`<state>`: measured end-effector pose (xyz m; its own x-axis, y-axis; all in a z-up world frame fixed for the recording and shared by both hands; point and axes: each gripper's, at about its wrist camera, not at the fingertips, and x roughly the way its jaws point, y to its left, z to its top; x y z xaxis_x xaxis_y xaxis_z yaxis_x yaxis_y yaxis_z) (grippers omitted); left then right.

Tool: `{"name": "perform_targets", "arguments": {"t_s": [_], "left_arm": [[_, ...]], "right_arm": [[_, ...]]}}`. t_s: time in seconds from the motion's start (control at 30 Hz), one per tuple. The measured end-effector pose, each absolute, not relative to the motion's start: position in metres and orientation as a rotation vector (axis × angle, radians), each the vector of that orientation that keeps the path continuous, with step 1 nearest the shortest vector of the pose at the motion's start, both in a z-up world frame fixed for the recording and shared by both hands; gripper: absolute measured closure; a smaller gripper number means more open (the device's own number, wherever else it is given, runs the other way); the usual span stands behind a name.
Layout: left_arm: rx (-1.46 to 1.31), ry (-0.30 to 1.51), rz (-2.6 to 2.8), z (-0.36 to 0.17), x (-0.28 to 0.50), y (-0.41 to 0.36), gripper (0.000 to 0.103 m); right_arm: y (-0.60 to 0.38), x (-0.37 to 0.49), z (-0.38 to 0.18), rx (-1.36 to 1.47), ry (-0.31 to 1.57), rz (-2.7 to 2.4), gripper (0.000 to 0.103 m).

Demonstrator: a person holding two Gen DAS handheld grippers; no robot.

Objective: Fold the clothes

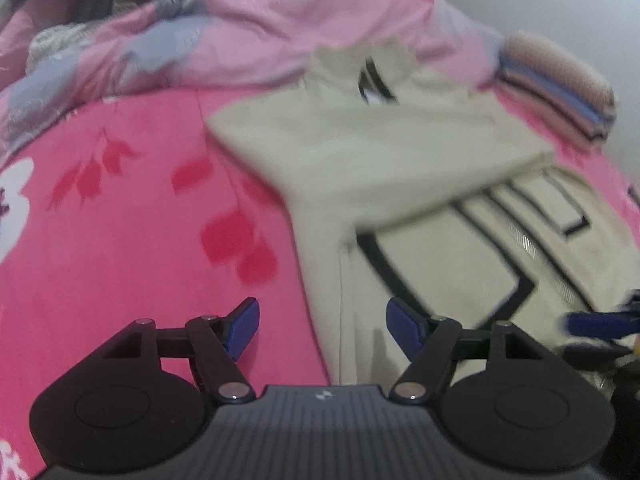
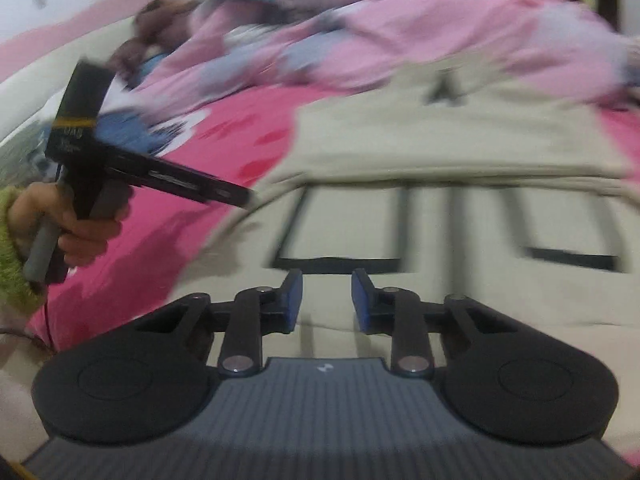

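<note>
While no writing reads clearly, the cream sweater [image 1: 400,168] with black lines lies partly folded on the pink bedsheet [image 1: 120,208]. Left gripper [image 1: 322,322] gapes empty; right gripper [image 2: 326,300] stands narrowly parted, grasping nothing.

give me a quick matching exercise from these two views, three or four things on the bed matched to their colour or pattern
Things:
1. sweater
2. bedsheet
3. folded stack
4. sleeve

Looks:
A. fuzzy green
B. cream with black lines
C. multicoloured stripes
D. bright pink with red leaf prints

Pairs: 1-B, 2-D, 3-C, 4-A
</note>
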<state>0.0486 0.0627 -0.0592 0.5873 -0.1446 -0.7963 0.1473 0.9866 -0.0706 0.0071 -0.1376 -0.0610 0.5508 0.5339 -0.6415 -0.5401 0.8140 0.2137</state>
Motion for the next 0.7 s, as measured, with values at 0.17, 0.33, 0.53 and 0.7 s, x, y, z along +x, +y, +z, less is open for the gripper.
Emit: {"name": "perform_targets", "arguments": {"t_s": [0.17,0.33,0.53,0.7], "left_arm": [[-0.003,0.935,-0.173,-0.074,0.040,0.067,0.031],[-0.002,0.915,-0.180,-0.077,0.041,0.067,0.028],[0.023,0.915,-0.173,-0.076,0.040,0.062,0.028],[0.013,0.911,-0.161,-0.073,0.039,0.065,0.029]], "right_arm": [[-0.115,-0.017,-0.081,-0.103,0.727,0.678,0.083],[-0.133,-0.054,-0.088,-0.077,0.756,0.748,0.087],[-0.130,-0.065,-0.079,-0.100,0.736,0.770,0.090],[-0.133,-0.073,-0.091,-0.091,0.757,0.782,0.090]]}}
